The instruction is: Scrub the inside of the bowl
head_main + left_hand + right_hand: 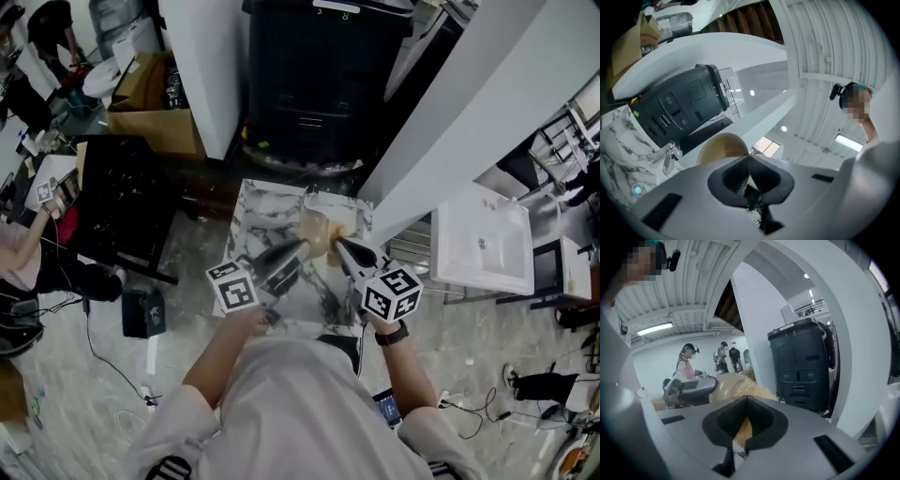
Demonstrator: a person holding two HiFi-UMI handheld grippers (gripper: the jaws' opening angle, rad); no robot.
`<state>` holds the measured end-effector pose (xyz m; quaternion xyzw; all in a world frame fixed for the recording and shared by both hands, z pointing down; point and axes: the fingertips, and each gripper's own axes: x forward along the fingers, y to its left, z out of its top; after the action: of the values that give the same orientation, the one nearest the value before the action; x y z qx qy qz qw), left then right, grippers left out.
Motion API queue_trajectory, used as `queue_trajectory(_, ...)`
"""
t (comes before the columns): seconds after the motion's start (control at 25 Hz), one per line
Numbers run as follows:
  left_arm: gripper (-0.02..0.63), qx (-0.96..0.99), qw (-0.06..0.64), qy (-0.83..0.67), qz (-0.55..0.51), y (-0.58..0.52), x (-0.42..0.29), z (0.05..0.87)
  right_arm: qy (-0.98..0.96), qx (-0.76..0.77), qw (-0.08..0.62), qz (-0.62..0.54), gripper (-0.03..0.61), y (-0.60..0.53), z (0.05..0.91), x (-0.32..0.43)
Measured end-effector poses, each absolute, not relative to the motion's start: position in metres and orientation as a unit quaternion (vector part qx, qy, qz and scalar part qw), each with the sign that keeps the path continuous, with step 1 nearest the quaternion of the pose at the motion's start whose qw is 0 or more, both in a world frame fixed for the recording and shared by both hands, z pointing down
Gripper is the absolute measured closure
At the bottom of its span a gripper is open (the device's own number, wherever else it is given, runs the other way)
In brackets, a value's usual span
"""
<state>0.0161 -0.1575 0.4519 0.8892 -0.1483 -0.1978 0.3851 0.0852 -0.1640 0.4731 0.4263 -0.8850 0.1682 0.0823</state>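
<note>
In the head view a tan bowl [317, 232] is held up over the marble table [267, 211], between the two grippers. My left gripper [302, 247] is shut on the bowl's rim, and in the left gripper view the bowl [723, 146] rises just beyond the closed jaws of that gripper [749, 161]. My right gripper [339, 246] is shut on a pale fibrous scrubber [751, 391], which presses against the bowl [723, 384]. In the right gripper view the scrubber sticks out past the jaws of that gripper [746, 401], and the left gripper [689, 390] shows at the bowl's far side.
A tall black machine [323, 75] stands behind the table beside a white column [202, 66]. A white sink [483, 248] is at the right and a cardboard box [155, 103] at the back left. People stand at the far left, and a small glass object [670, 152] sits on the marble.
</note>
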Motion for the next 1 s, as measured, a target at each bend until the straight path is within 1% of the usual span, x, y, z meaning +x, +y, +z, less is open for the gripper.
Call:
queue_trajectory(0.16,0.592,0.887,0.388,-0.170,-0.187,-0.164,0.013,0.458,-0.883,0.423,0.028,0.203,0.568,-0.164,0.462,0.087)
queue_trajectory(0.28,0.592,0.898,0.358,-0.198,-0.162,-0.176,0.013,0.458,-0.873,0.433,-0.026,0.221,0.568,-0.172,0.447,0.098)
queue_trajectory(0.4,0.592,0.916,0.296,-0.240,-0.123,-0.194,0.013,0.458,-0.862,0.463,-0.052,0.199,0.568,-0.182,0.432,0.108)
queue_trajectory(0.52,0.592,0.930,0.201,-0.303,-0.059,-0.214,0.014,0.457,-0.850,0.497,-0.068,0.165,0.568,-0.194,0.424,0.120)
queue_trajectory(0.6,0.592,0.931,0.124,-0.343,-0.016,-0.225,0.015,0.451,-0.842,0.517,-0.069,0.136,0.568,-0.203,0.423,0.125)
queue_trajectory(0.68,0.592,0.926,0.070,-0.371,0.004,-0.233,0.017,0.442,-0.830,0.547,-0.055,0.095,0.568,-0.210,0.424,0.130)
queue_trajectory(0.84,0.592,0.910,0.021,-0.414,-0.003,-0.241,0.018,0.430,-0.782,0.623,-0.012,0.007,0.568,-0.214,0.425,0.146)
queue_trajectory(1.0,0.592,0.897,-0.019,-0.442,-0.001,-0.245,0.017,0.428,-0.750,0.661,0.023,-0.021,0.568,-0.213,0.429,0.154)
